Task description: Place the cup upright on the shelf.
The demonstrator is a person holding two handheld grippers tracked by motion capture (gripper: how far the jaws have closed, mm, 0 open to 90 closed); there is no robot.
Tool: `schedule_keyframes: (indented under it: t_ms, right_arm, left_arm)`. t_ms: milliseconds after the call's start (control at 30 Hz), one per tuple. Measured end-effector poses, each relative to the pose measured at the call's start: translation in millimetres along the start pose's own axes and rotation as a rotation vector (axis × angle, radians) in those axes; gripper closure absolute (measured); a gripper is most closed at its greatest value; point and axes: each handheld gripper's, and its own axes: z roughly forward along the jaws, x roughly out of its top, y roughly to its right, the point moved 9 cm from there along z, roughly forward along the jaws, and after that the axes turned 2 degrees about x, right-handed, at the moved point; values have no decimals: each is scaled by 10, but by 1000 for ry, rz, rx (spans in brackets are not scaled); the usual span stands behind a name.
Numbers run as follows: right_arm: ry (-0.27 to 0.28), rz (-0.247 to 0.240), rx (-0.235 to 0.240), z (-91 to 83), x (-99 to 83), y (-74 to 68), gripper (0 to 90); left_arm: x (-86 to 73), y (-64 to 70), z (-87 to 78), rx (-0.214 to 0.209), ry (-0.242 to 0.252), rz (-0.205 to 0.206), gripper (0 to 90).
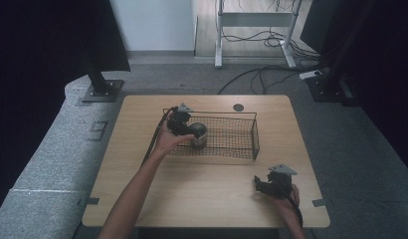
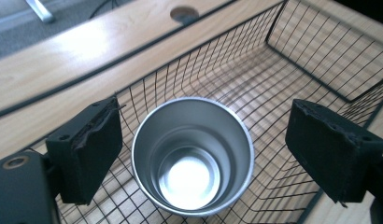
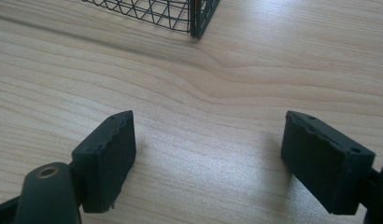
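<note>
You are holding the left claw (image 2: 199, 154) spread wide on either side of a metal cup (image 2: 192, 156), neither pad touching it. The cup is standing upright and empty at the left end of the wire basket (image 1: 255, 134) on the worktop (image 1: 212, 194). It is probably light, rigid and slick, so pinch across its wall just under the rim. Your right claw (image 3: 224, 163) is hanging open and empty over bare wood, near right of the basket.

A shiny silver steel cup (image 2: 192, 156) stands in a black wire-mesh basket (image 2: 315, 51) on a pale, wavy-grained wooden table (image 3: 236, 70); beyond lies grey carpet (image 1: 48, 149).
</note>
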Motion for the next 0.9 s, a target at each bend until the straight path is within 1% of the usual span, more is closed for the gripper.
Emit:
schedule_keyframes:
  t_ms: [233,367,533,633,733,900]
  right_arm:
    - [0,2,0,1,1,-1,177]
    - [0,0,0,0,0,0,177]
    - [-1,1,0,0,0,0,177]
    - [-1,0,0,-1,-1,1,177]
    - [-2,2,0,-1,0,-1,177]
    - [-1,5,-1,0,1,-3,177]
  left_arm:
    - [-14,85,-183,-8,40,11,119]
    - [-50,117,-266,-10,47,20,121]
    - [-101,174,-381,-11,68,23,136]
    - [-150,215,-446,-13,71,20,139]
    - [-206,253,-522,-19,84,18,141]
    - [-336,292,-645,-23,102,9,143]
